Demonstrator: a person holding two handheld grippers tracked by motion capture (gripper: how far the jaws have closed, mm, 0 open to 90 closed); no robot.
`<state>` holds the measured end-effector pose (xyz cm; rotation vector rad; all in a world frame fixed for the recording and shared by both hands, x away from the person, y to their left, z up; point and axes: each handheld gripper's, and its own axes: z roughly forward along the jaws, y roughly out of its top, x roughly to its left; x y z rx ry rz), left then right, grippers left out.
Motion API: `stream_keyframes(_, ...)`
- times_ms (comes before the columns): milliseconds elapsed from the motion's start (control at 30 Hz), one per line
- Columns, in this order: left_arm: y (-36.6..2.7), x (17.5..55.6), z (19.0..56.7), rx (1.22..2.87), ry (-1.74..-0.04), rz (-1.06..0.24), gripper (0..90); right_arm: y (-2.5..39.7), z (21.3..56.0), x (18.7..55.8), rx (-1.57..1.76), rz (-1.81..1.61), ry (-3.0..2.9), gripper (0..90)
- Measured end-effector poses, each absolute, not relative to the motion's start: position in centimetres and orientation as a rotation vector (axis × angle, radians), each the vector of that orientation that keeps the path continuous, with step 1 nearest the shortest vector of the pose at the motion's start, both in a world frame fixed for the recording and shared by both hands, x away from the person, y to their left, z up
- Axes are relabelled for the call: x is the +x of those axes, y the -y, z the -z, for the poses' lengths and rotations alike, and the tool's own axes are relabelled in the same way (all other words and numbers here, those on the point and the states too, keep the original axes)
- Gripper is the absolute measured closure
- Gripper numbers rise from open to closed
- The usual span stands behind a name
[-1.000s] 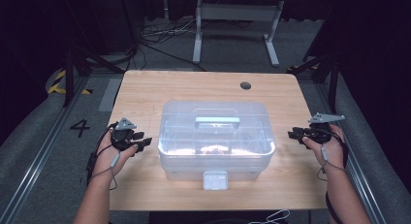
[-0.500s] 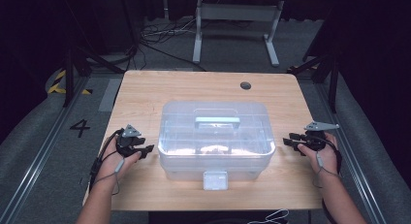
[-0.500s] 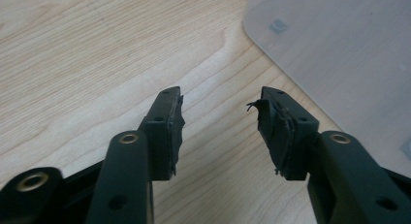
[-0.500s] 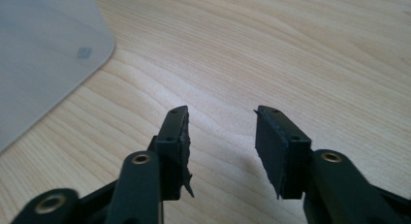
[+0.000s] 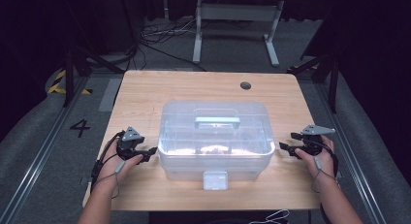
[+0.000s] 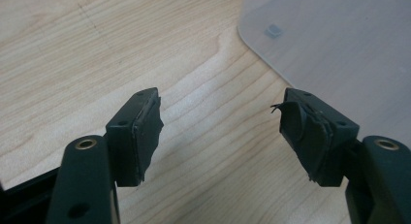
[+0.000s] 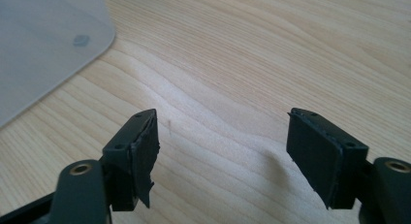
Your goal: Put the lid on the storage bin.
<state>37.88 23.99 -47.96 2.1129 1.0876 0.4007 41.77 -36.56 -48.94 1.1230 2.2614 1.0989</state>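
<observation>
- A clear plastic storage box (image 5: 215, 139) sat in the middle of the wooden table (image 5: 145, 93), somewhat nearer the person's edge.
- Its lid was on, frosted and rounded at the corners, with a pale handle (image 5: 217, 121) lying flat across the top and a whitish latch (image 5: 215, 180) on the front wall.
- Something pale showed through the walls, too blurred to tell what.
- The left hand-held gripper (image 5: 149, 151) hung just beside the box's left end, jaws apart and holding nothing; from its own camera the box's rounded corner (image 6: 339, 54) lay right ahead of the jaws.
- The right hand-held gripper (image 5: 287, 141) hovered near the box's right end, jaws also wide apart and empty, with bare wood between them and the box's corner (image 7: 48, 44) off to one side.
- A small dark round hole (image 5: 245, 85) marked the table's far side.
- Beyond it, cables (image 5: 155, 35) trailed over the grey floor by a white stand (image 5: 237, 20), and a "4" (image 5: 80, 128) was marked on the floor at the left.
</observation>
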Motion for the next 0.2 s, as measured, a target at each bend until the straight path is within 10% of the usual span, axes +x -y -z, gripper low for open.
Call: stream_keyframes(200,-24.23,37.91,48.03,2.123,-1.133,-0.392,30.8,36.24,48.98,41.87,1.14,-1.128,-2.265,27.6)
